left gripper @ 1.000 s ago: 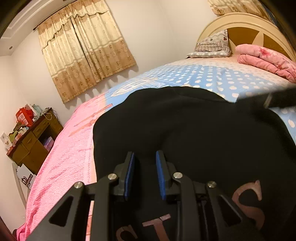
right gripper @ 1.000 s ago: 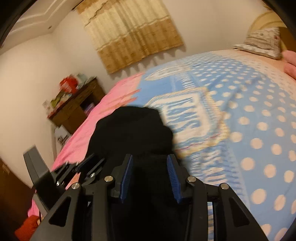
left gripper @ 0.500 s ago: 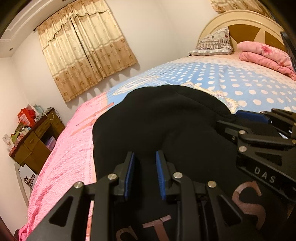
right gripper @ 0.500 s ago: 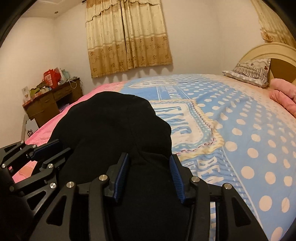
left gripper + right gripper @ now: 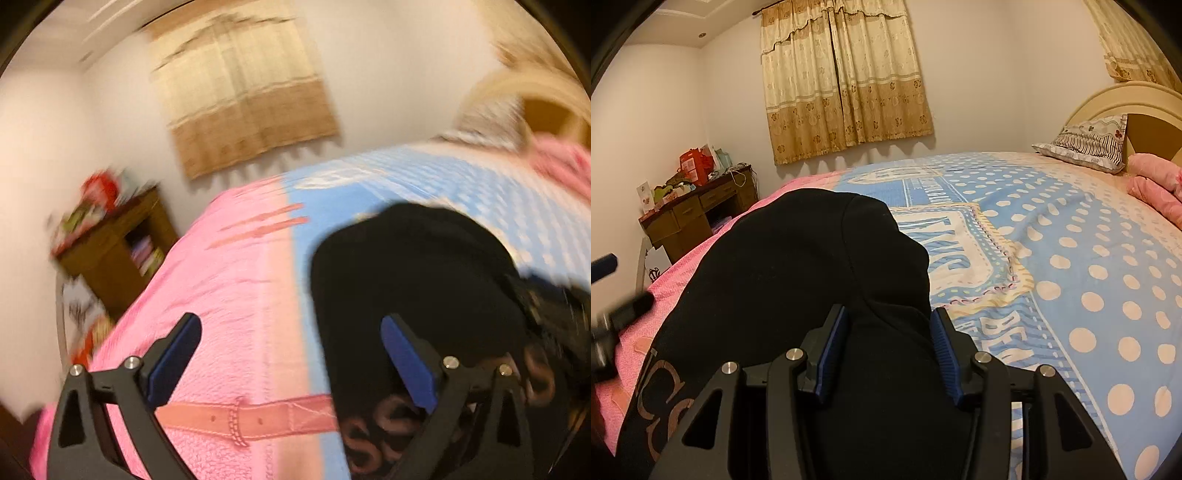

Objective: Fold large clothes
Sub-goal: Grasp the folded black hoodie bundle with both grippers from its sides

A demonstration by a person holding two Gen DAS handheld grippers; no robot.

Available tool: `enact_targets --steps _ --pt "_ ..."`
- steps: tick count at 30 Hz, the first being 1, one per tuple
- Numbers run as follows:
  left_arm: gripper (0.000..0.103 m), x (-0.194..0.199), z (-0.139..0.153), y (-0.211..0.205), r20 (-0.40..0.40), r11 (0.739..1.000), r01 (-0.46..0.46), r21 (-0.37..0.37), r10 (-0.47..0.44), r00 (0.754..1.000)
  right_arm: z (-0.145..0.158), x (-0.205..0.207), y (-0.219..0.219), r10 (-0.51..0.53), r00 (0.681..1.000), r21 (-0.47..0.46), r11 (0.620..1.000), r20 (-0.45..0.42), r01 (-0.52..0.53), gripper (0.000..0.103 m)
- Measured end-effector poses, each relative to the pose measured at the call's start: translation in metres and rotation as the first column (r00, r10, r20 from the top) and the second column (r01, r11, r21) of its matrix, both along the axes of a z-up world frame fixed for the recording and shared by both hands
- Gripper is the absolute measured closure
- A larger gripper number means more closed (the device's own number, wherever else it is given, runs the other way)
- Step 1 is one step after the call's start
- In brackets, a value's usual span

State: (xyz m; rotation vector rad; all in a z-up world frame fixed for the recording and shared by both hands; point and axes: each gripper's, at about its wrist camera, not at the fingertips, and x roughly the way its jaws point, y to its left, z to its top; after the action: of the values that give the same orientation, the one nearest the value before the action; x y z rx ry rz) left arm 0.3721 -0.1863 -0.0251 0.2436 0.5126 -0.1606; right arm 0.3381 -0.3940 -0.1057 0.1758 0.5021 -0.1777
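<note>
Folding this black sweatshirt [image 5: 798, 280] means handling something soft, limp and fairly heavy for cloth; it lies bunched on the bed [image 5: 1089, 258], filling the middle and 7 o'clock of my right view. I judge a hem or a doubled edge the best hold, since a single layer would sag and slide.

My left claw [image 5: 291, 354] has just been opening and stands spread wide, nothing between its pads, pink cover beneath (the picture is badly smeared). My right claw [image 5: 888, 347] sits half closed with a ridge of sweatshirt between its pads; whether they truly pinch it, I cannot tell.

Only the left view shows the lettering [image 5: 391, 424] at 5 o'clock; only the right shows the pillow [image 5: 1086, 144] sharply at 2 o'clock.
</note>
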Motion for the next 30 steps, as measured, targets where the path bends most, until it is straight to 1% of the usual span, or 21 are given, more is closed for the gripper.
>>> enact_targets --steps 1,2,3,4,6,8,10,13,14,16,17,18,20,21,23,27,28,29,30 --pt "0.006 0.009 0.002 0.001 -0.03 0.999 -0.02 -0.041 0.019 0.999 0.0 0.0 0.0 -0.001 1.0 -0.001 1.0 0.002 0.001 0.056" --pt "0.009 0.016 0.002 -0.002 -0.061 0.997 -0.013 -0.073 0.008 0.998 0.0 -0.001 0.001 -0.002 1.0 -0.002 1.0 0.003 0.002 0.056" --pt "0.011 0.022 0.001 -0.011 -0.087 0.996 0.015 -0.093 -0.023 0.996 0.0 -0.001 0.001 -0.005 1.0 -0.006 1.0 0.005 0.005 0.056" --pt "0.011 0.025 -0.002 -0.021 -0.093 0.996 0.036 -0.084 -0.044 0.995 0.0 -0.001 0.001 -0.006 1.0 -0.008 1.0 0.007 0.006 0.055" --pt "0.014 0.028 -0.015 -0.045 -0.081 0.999 0.032 -0.015 -0.033 0.996 0.0 -0.002 0.002 -0.007 1.0 -0.009 1.0 0.008 0.007 0.055" --pt "0.028 0.032 -0.04 -0.065 -0.105 0.998 0.033 0.047 -0.028 0.994 0.0 -0.002 0.002 -0.008 1.0 -0.008 1.0 0.007 0.008 0.054" --pt "0.028 0.027 -0.048 -0.069 -0.059 0.997 0.026 0.072 -0.022 0.998 0.0 -0.001 0.001 -0.006 1.0 -0.006 1.0 0.007 0.006 0.054" --pt "0.028 0.031 -0.052 -0.068 -0.058 0.996 0.045 0.082 -0.04 0.997 0.0 -0.002 0.003 -0.01 1.0 -0.017 1.0 0.008 0.01 0.054" --pt "0.028 0.033 -0.054 -0.069 -0.047 0.994 0.051 0.099 -0.046 0.998 0.0 -0.001 0.003 -0.012 1.0 -0.02 1.0 0.006 0.012 0.054" --pt "0.029 0.024 -0.057 -0.076 0.004 0.986 0.049 0.161 -0.05 0.999 0.001 -0.001 0.005 -0.018 1.0 -0.032 0.999 0.004 0.018 0.054" --pt "0.033 0.022 -0.059 -0.083 0.023 0.979 0.048 0.199 -0.054 0.998 0.001 -0.001 0.005 -0.02 1.0 -0.033 0.999 0.003 0.02 0.054" --pt "0.036 0.021 -0.059 -0.084 0.022 0.976 0.059 0.212 -0.065 0.998 0.0 -0.001 0.003 -0.02 1.0 -0.023 1.0 -0.002 0.02 0.054" --pt "0.048 0.022 -0.062 -0.086 0.005 0.97 0.096 0.222 -0.099 0.995 -0.001 0.0 -0.001 -0.014 1.0 0.007 1.0 -0.005 0.014 0.054" --pt "0.05 0.023 -0.062 -0.086 0.001 0.97 0.108 0.22 -0.111 0.994 -0.002 0.0 -0.001 -0.01 1.0 0.014 1.0 -0.006 0.01 0.054" --pt "0.05 0.024 -0.061 -0.082 -0.006 0.972 0.113 0.205 -0.114 0.993 -0.001 0.0 -0.001 -0.011 1.0 0.01 1.0 -0.007 0.011 0.054" --pt "0.05 0.023 -0.057 -0.078 -0.005 0.973 0.113 0.201 -0.114 0.993 0.0 0.001 0.0 -0.014 1.0 0.008 1.0 -0.015 0.014 0.052" --pt "0.048 0.021 -0.056 -0.077 -0.002 0.974 0.112 0.197 -0.114 0.993 0.0 0.001 -0.001 -0.015 1.0 0.017 1.0 -0.022 0.015 0.049" --pt "0.042 0.019 -0.052 -0.073 0.003 0.976 0.106 0.192 -0.108 0.994 0.001 0.0 -0.003 -0.013 0.999 0.028 1.0 -0.029 0.014 0.047" --pt "0.038 0.019 -0.049 -0.071 0.007 0.977 0.095 0.191 -0.098 0.995 0.003 -0.001 -0.009 -0.011 0.999 0.066 0.998 -0.044 0.013 0.037"
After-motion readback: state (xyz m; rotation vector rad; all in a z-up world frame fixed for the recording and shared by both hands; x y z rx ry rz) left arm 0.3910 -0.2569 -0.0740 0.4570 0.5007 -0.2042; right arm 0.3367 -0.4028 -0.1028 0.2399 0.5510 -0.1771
